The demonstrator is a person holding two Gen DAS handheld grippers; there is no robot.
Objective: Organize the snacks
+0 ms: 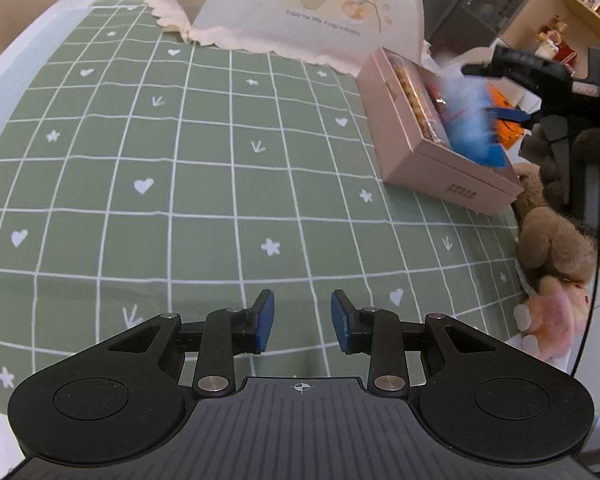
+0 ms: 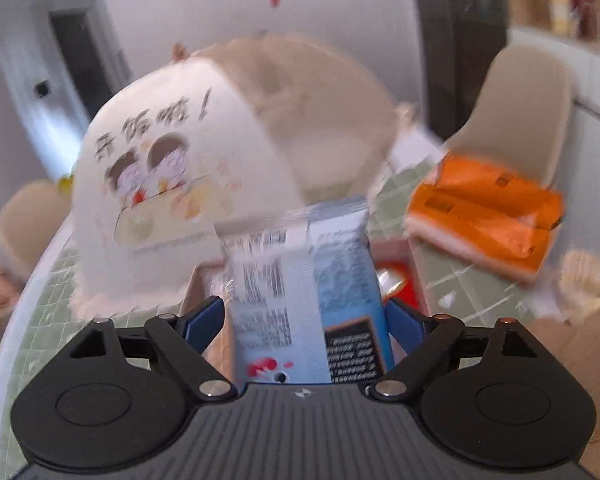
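Jaws parted wide on the right gripper [image 2: 305, 316], blue snack packet [image 2: 312, 300] standing between the pads; contact blurred, grip impossible to confirm. Packet above the pink box [image 1: 440, 160], biscuits [image 1: 416, 108] already inside. Left gripper [image 1: 302, 322] moderately open, empty, over the green tablecloth [image 1: 180, 160].

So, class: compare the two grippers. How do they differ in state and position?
The left gripper is empty, its fingers apart with nothing between; the right gripper clamps a blue snack packet. The left hovers over bare green tablecloth; the right is over the pink box. Both have blue pads.
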